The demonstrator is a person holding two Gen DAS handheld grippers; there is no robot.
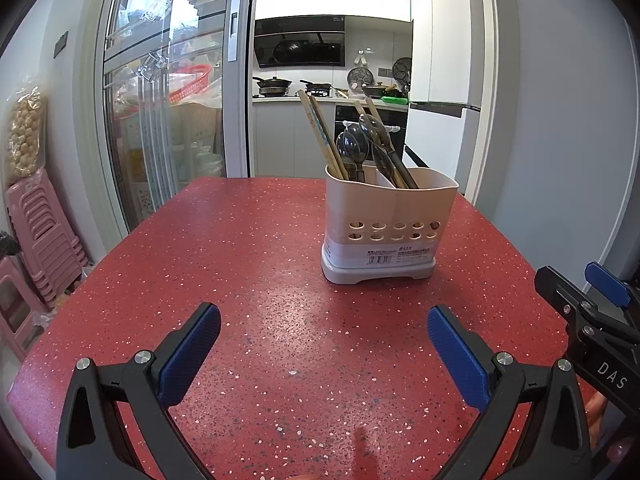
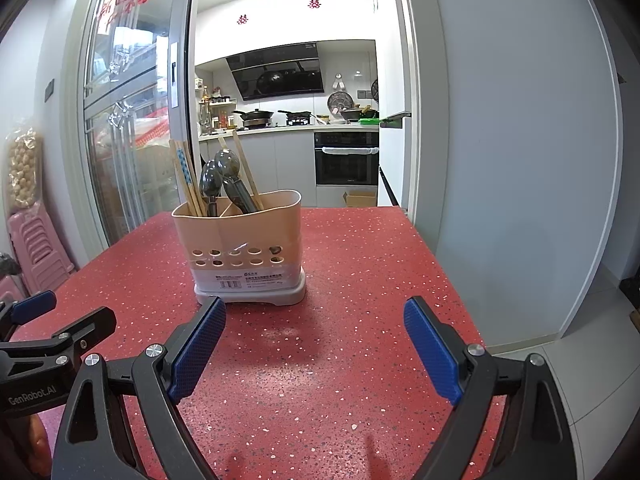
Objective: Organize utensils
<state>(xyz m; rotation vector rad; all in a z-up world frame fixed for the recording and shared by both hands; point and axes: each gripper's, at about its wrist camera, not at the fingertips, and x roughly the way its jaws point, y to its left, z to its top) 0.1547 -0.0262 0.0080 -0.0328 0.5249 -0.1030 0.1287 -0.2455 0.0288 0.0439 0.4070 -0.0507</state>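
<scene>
A beige plastic utensil holder stood upright on a red speckled table, set toward the table's far edge and nearer its right side in the left wrist view. Its lower wall carried two rows of round drain holes and a white barcode label, and it sat on a pale grey base. An inner divider split it into two compartments. The left compartment held a bundle of wooden chopsticks leaning to the left, along with one dark spoon standing bowl-up. The right compartment held a second dark spoon and another pair of chopsticks slanting up behind it. The left gripper hovered over the near part of the table with its blue-padded jaws spread wide and nothing between them, well short of the holder. The right gripper hung beside it, likewise with jaws wide apart and empty; its left blue pad appeared just in front of the holder's base in the right wrist view, though whether they touched could not be told. Beyond the table's far edge a sliding glass door stood open onto a kitchen with a black range hood and woks on the stove.
</scene>
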